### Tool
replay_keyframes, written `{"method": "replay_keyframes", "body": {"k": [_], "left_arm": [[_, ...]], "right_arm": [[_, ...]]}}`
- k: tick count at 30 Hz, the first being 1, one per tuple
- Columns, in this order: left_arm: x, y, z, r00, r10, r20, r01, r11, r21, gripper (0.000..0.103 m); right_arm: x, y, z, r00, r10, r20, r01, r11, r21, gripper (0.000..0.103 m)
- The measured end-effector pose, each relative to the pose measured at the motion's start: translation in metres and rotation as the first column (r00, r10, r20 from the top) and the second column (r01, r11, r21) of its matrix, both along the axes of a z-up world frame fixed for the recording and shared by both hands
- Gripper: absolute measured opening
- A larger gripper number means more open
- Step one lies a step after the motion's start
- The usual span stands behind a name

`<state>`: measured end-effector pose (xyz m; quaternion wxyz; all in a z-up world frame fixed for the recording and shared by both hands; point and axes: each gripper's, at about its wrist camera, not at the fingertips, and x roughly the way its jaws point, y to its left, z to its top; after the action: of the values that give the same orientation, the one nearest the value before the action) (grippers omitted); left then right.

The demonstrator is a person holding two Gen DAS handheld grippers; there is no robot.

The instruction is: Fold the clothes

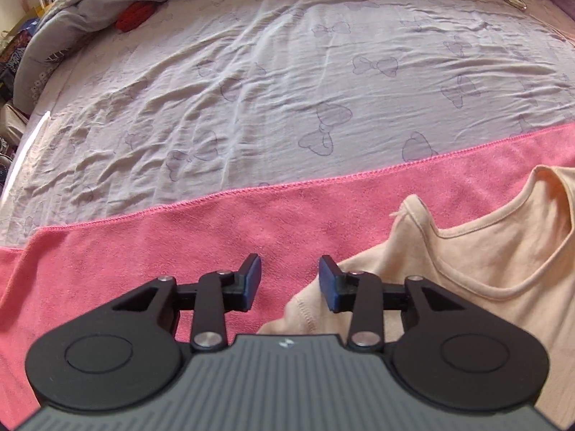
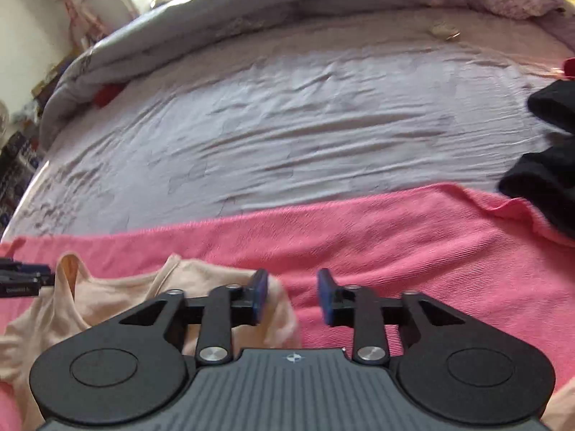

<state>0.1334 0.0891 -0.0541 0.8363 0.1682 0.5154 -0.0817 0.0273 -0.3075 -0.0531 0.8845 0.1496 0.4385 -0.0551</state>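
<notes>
Top (image 1: 485, 251) peach, sleeveless, lies on pink towel (image 1: 143, 244) on bed, neckline toward far side.
Left gripper (image 1: 290, 282) agape, empty, over top's left shoulder edge.
Right gripper (image 2: 292, 296) agape, empty, over its right edge.
Both equally near.
No legible brand or writing; small emblem on gripper bodies only.

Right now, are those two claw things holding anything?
Left gripper: open, holding nothing, at the top's edge.
Right gripper: open, holding nothing.
</notes>
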Motion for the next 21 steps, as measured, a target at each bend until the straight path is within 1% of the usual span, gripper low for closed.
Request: {"method": "replay_keyframes", "body": {"k": [3, 4, 5, 7, 9, 11, 12, 14, 15, 17, 18, 19, 21], "left_arm": [[0.000, -0.004, 0.015, 0.998, 0.008, 0.064, -0.010, 0.999, 0.031, 0.045], [0.000, -0.006, 0.020, 0.997, 0.006, 0.083, -0.009, 0.999, 0.037, 0.045], [-0.001, -0.010, 0.027, 0.996, -0.003, 0.093, 0.001, 1.000, 0.026, 0.045], [-0.003, -0.018, 0.040, 0.994, -0.031, 0.100, 0.033, 0.999, -0.018, 0.042], [-0.010, -0.034, 0.053, 0.990, -0.105, 0.089, 0.113, 0.989, -0.091, 0.042], [-0.027, -0.059, 0.059, 0.975, -0.212, 0.071, 0.221, 0.964, -0.146, 0.042], [-0.037, -0.074, 0.060, 0.961, -0.271, 0.061, 0.278, 0.946, -0.169, 0.042], [-0.056, -0.105, 0.058, 0.929, -0.368, 0.041, 0.368, 0.906, -0.209, 0.042], [-0.063, -0.120, 0.054, 0.914, -0.406, 0.031, 0.401, 0.887, -0.227, 0.042], [-0.076, -0.148, 0.046, 0.886, -0.464, 0.010, 0.450, 0.855, -0.258, 0.042], [-0.081, -0.161, 0.040, 0.874, -0.485, 0.000, 0.467, 0.843, -0.266, 0.042], [-0.085, -0.173, 0.035, 0.863, -0.504, -0.009, 0.483, 0.832, -0.271, 0.042], [-0.088, -0.191, 0.025, 0.854, -0.520, -0.026, 0.494, 0.826, -0.272, 0.042]], "right_arm": [[-0.020, -0.028, 0.023, 0.991, -0.118, 0.056, 0.118, 0.993, -0.002, 0.058], [-0.031, -0.040, 0.029, 0.986, -0.155, 0.059, 0.157, 0.987, -0.027, 0.058], [-0.042, -0.052, 0.035, 0.980, -0.191, 0.059, 0.194, 0.979, -0.057, 0.058], [-0.072, -0.076, 0.037, 0.961, -0.275, 0.035, 0.277, 0.958, -0.079, 0.058], [-0.103, -0.099, 0.039, 0.934, -0.358, 0.010, 0.357, 0.929, -0.100, 0.058], [-0.136, -0.117, 0.031, 0.892, -0.452, -0.020, 0.449, 0.889, -0.087, 0.058], [-0.152, -0.124, 0.025, 0.866, -0.498, -0.029, 0.496, 0.866, -0.063, 0.058], [-0.180, -0.137, 0.010, 0.800, -0.599, -0.037, 0.600, 0.800, 0.012, 0.058], [-0.192, -0.142, 0.002, 0.764, -0.644, -0.037, 0.645, 0.762, 0.052, 0.058], [-0.203, -0.149, -0.013, 0.717, -0.697, -0.032, 0.697, 0.713, 0.081, 0.058], [-0.207, -0.152, -0.020, 0.693, -0.720, -0.029, 0.719, 0.688, 0.094, 0.058], [-0.205, -0.155, -0.025, 0.690, -0.724, -0.017, 0.722, 0.686, 0.091, 0.058], [-0.197, -0.159, -0.035, 0.690, -0.724, 0.009, 0.721, 0.688, 0.079, 0.058]]}}
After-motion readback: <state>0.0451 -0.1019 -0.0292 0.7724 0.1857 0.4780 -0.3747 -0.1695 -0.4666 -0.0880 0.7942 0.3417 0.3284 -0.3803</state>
